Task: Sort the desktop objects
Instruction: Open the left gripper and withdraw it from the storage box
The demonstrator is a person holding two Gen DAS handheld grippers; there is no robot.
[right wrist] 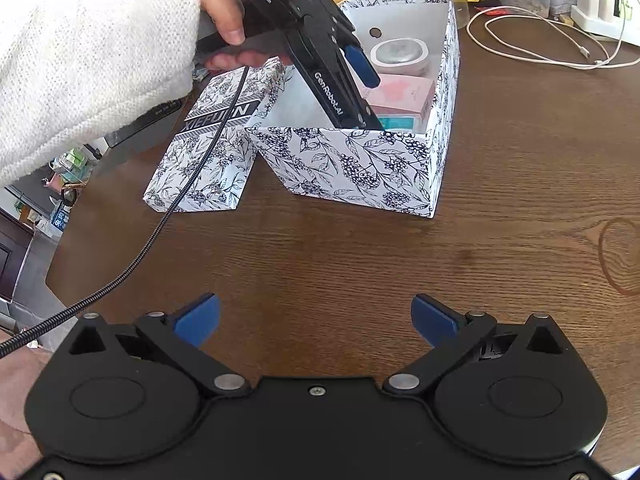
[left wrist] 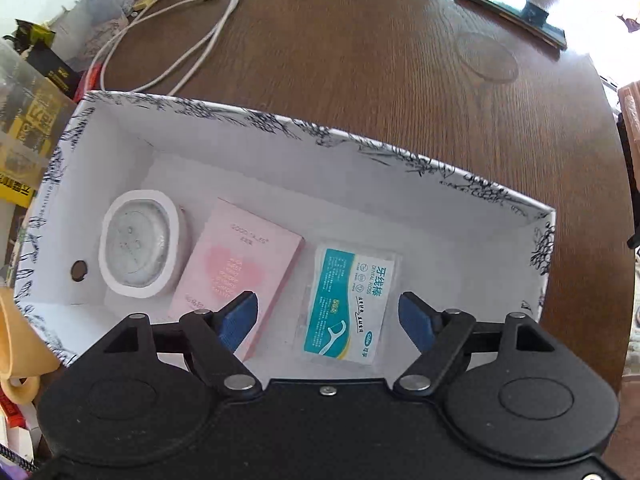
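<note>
Left gripper (left wrist: 327, 312) tilted downward, fingers (left wrist: 240, 316) spread; right gripper (right wrist: 316, 318) level, likewise spread wide.

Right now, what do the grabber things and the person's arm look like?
Both tongs are black plastic with round housings, silver rivets and blue finger pads. The left tongs carry white "GenRobot.AI" lettering, a pink band around the handle and a braided black cable. The right tongs look the same. The person wears a fluffy white knitted sleeve.

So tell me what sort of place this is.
Probably a home desk or table: a dark wooden tabletop, a white charging cable, a phone and a floral storage box.
</note>
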